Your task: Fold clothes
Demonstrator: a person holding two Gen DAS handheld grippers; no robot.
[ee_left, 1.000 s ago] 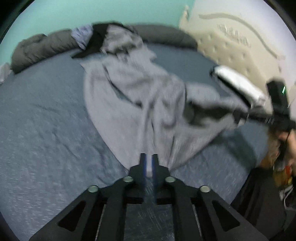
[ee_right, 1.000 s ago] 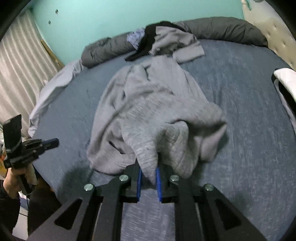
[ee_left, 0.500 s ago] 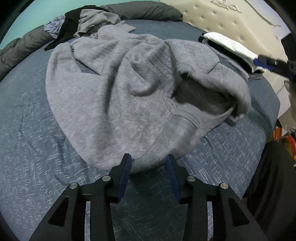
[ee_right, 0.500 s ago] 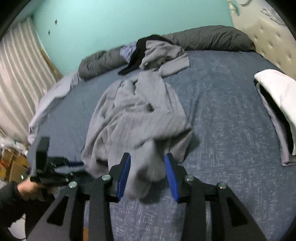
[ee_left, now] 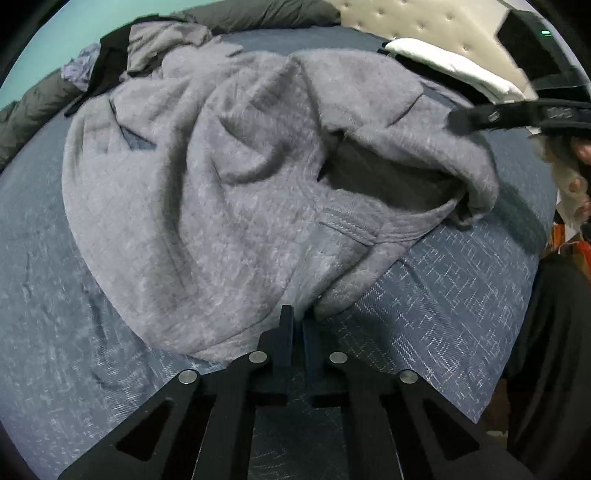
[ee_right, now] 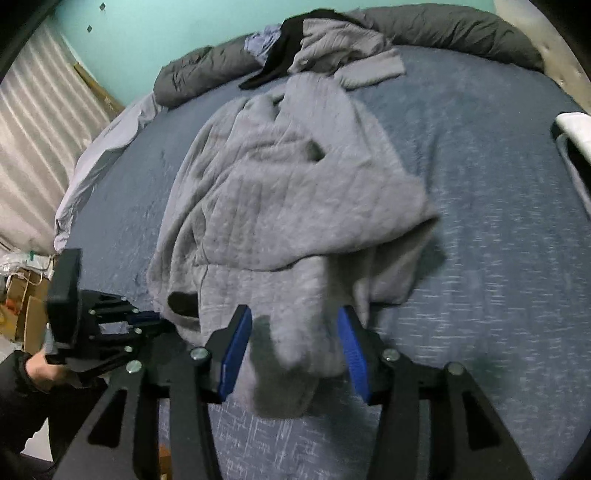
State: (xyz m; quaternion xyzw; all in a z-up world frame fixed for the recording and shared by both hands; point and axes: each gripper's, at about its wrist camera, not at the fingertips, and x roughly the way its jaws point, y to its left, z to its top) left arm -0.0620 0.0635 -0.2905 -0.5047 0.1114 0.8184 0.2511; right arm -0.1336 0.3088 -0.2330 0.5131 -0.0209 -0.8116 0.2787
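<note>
A crumpled grey sweatshirt (ee_left: 221, 184) (ee_right: 295, 192) lies spread on the dark blue bed (ee_left: 443, 295) (ee_right: 480, 184). My left gripper (ee_left: 295, 321) is at the garment's near hem, its dark fingers pressed together with a pinch of grey fabric bunched at the tips. In the right wrist view the left gripper (ee_right: 159, 317) shows at the sweatshirt's left edge. My right gripper (ee_right: 295, 350) stands open; a loose fold of the sweatshirt hangs between its blue pads (ee_right: 236, 350) without being pressed. The right gripper (ee_left: 458, 120) also appears at the garment's far right side.
A pile of grey, black and lilac clothes (ee_right: 332, 40) sits at the back against a dark grey duvet roll (ee_right: 461, 29). A white folded item (ee_left: 454, 66) lies by the tufted headboard (ee_left: 424, 18). Curtains (ee_right: 33, 147) and cardboard boxes (ee_right: 22, 302) stand beyond the left bed edge.
The left gripper dropped to the hem, opened, then closed on it. The right gripper let go of the fabric it pinched and now stands open around a loose fold.
</note>
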